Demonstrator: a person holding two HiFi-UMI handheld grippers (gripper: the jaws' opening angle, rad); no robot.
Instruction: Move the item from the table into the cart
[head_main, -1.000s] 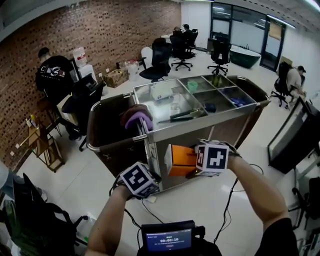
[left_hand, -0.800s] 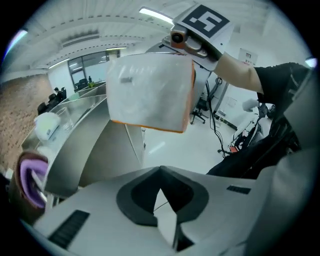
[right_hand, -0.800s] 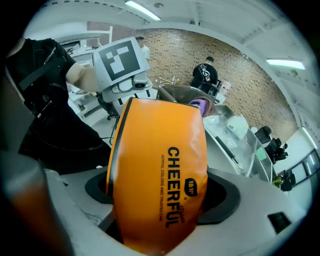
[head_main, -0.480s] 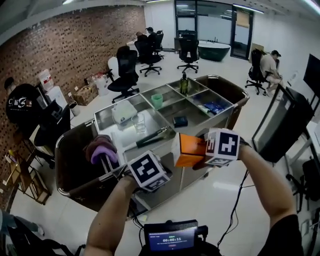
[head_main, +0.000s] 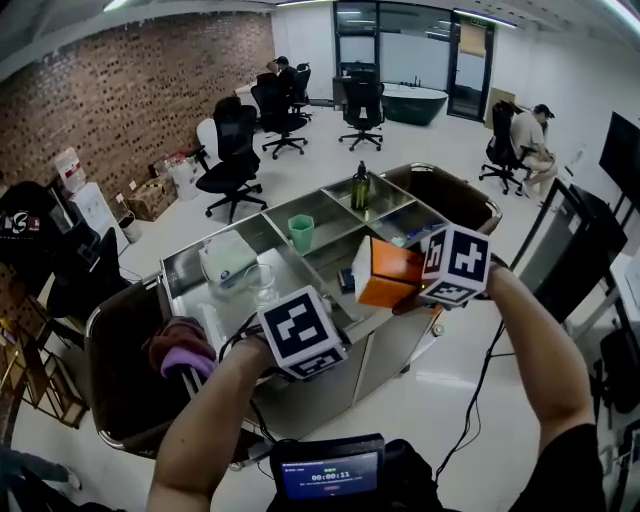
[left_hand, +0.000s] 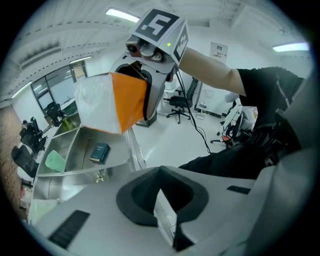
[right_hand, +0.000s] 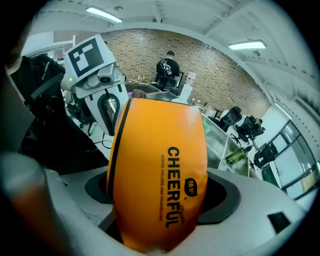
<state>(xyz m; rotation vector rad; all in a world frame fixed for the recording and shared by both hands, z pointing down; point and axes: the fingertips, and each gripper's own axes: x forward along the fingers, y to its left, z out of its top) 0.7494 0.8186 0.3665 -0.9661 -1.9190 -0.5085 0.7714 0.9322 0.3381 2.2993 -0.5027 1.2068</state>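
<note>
Here, steel cart (head_main: 385, 345) on pale floor (head_main: 320, 165).

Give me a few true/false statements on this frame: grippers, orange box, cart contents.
1. The right gripper has its jaws on the orange box. True.
2. The left gripper has its jaws wide apart. False: they are together, with nothing between them.
3. A green cup stands in a compartment of the cart. True.
4. The orange box lies in the cart. False: it is held in the air at the cart's near side.
5. The dark bottle lies on its side. False: it stands upright in a compartment.
</note>
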